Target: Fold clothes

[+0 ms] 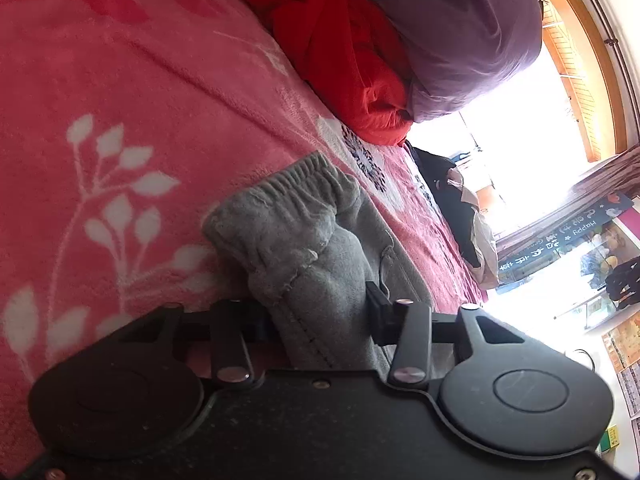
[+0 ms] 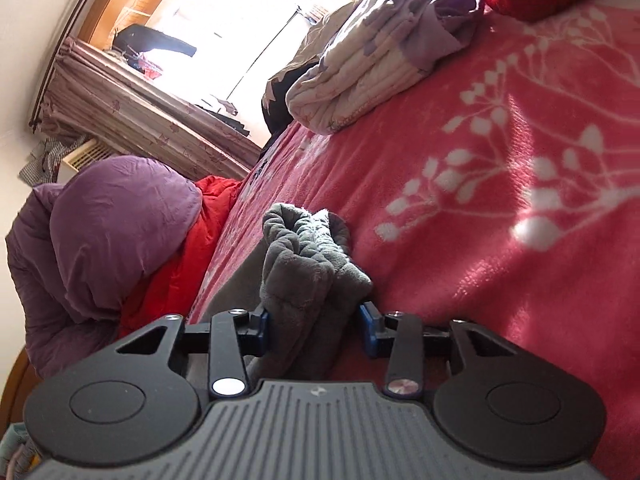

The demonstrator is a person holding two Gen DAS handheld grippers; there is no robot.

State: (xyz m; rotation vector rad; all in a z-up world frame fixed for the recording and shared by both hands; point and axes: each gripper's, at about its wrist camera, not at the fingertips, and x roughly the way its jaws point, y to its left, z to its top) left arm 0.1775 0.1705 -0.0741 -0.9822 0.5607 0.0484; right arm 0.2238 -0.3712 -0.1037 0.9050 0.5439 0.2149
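Both grippers clamped on grey garment (image 1: 304,240) lying on pink bedspread (image 1: 132,92): left gripper (image 1: 320,312) pinches elastic waistband end, right gripper (image 2: 314,320) pinches bunched fleece, probably for lifting and folding.

You're working over a bed spread with a pink blanket (image 1: 140,92) patterned in white leaf sprigs. Beyond its far edge a bright window (image 1: 516,128) glares white, framed in orange wood (image 2: 105,12), with a brownish curtain (image 2: 132,108) gathered beside it. The wall (image 2: 24,40) is pale, and posters (image 1: 624,344) hang near the window.
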